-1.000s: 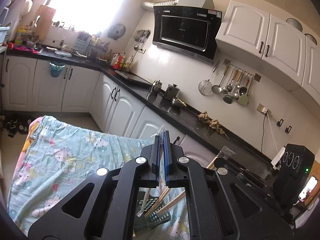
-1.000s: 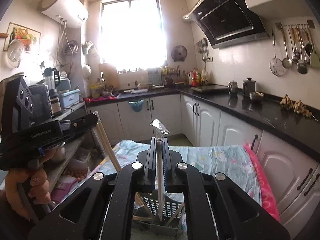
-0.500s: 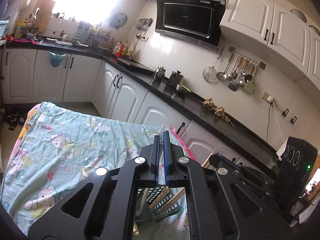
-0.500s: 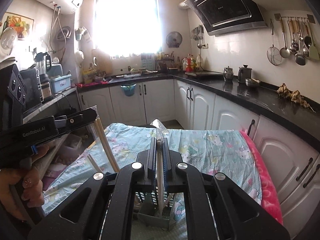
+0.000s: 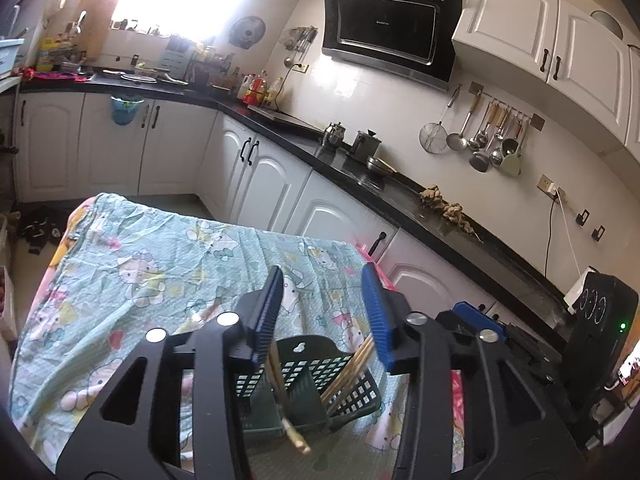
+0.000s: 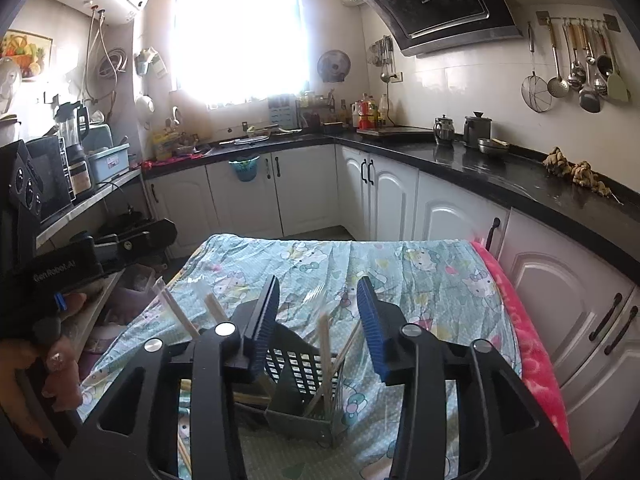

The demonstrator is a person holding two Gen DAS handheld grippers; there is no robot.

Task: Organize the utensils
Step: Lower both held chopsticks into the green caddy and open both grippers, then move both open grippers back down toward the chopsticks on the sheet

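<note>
A dark green slotted utensil basket [image 5: 316,364] [image 6: 296,368] stands on the table under a cartoon-print cloth [image 5: 160,264]. My left gripper [image 5: 322,280] hangs just above it, jaws opening, no pad touching anything. A wooden chopstick [image 5: 280,384] leans below its left pad, and more chopsticks [image 5: 352,368] lean in the right compartment. My right gripper [image 6: 318,292] is also above the basket, jaws opening, with nothing gripped. A blurred pale wrapped chopstick pair [image 6: 324,356] stands in the basket below it. Pale sticks [image 6: 176,312] lean out at the left.
A hand [image 6: 60,368] holds the left gripper's body at the left edge of the right wrist view. A black counter [image 6: 500,172] over white cabinets runs along the right and far walls. Ladles hang on a wall rail [image 5: 492,136]. A shelf with appliances [image 6: 60,176] stands on the left.
Both grippers were shut on wrapped chopsticks and have sunk toward the basket. Now both jaws stand apart and the chopsticks have dropped into the basket.
</note>
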